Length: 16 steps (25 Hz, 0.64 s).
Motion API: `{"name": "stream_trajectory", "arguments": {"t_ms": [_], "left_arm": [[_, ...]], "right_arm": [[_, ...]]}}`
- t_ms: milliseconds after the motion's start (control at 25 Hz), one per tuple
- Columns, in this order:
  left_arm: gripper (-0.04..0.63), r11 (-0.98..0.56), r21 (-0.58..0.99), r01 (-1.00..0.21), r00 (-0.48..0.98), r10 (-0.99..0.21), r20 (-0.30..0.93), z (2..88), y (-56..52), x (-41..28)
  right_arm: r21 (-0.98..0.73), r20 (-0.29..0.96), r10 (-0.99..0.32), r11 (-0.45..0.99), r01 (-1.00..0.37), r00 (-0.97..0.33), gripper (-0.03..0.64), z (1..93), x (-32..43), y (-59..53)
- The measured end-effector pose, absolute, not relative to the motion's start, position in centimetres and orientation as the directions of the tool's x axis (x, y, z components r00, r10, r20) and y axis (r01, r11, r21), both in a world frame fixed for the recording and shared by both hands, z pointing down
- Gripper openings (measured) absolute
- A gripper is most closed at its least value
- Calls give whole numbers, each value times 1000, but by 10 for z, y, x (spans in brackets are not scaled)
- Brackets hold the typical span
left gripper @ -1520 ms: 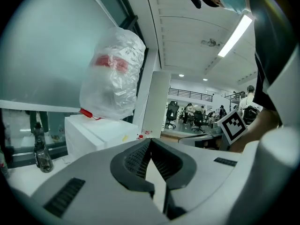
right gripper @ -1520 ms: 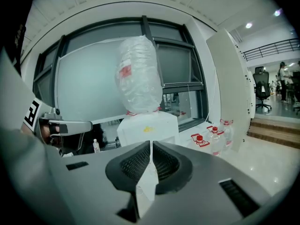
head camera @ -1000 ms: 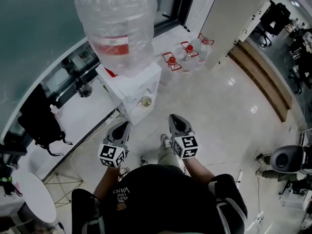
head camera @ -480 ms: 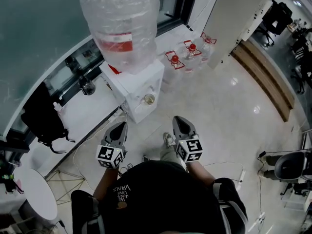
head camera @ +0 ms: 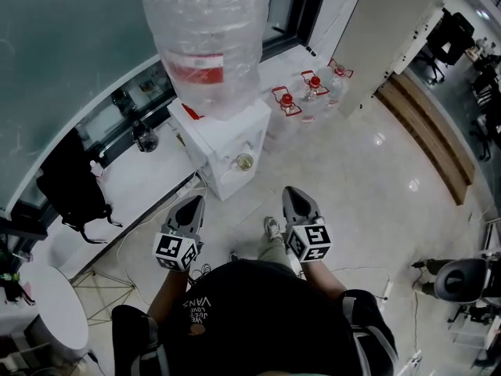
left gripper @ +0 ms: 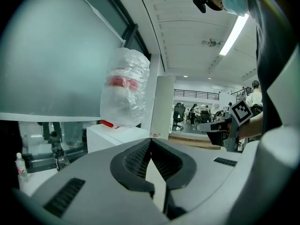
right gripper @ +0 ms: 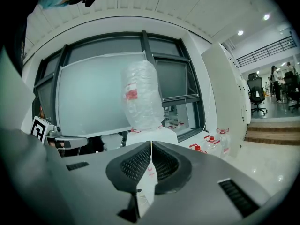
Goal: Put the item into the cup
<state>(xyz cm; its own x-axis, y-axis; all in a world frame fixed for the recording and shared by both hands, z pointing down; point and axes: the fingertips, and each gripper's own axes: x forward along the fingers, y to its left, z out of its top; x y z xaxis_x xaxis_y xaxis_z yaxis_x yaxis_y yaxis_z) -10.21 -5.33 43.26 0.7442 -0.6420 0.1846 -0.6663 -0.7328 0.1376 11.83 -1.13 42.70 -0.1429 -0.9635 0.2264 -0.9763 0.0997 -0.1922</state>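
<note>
A small cup [head camera: 245, 161] with a yellowish inside stands on the front ledge of a white water dispenser [head camera: 227, 135]. A big clear bottle [head camera: 207, 41] sits on top of the dispenser. My left gripper [head camera: 192, 203] and right gripper [head camera: 293, 193] hang side by side in front of the dispenser, short of the cup. Both are shut with nothing between the jaws. The left gripper [left gripper: 150, 139] points at the bottle [left gripper: 125, 95]. The right gripper [right gripper: 151, 143] faces the bottle [right gripper: 140, 95] head-on. I see no loose item to name.
Three small red-capped water bottles [head camera: 305, 92] stand on the floor right of the dispenser. A low white ledge [head camera: 133, 182] at left carries a black bag [head camera: 66, 186] and a glass bottle [head camera: 145, 135]. A round white table [head camera: 43, 312] and floor cables [head camera: 129, 245] lie lower left.
The dispenser and cup have drifted a little to the right in the head view. Both grippers have sunk slightly in the frame and stay shut.
</note>
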Motion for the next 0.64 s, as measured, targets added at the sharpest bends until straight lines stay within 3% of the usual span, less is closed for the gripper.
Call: {"name": "stream_trajectory", "arguments": {"t_ms": [640], "left_arm": [[19, -737, 164, -656, 754, -627, 196, 438, -56, -93]], "right_arm": [[-192, 230, -964, 88, -978, -132, 44, 425, 133, -21]]}}
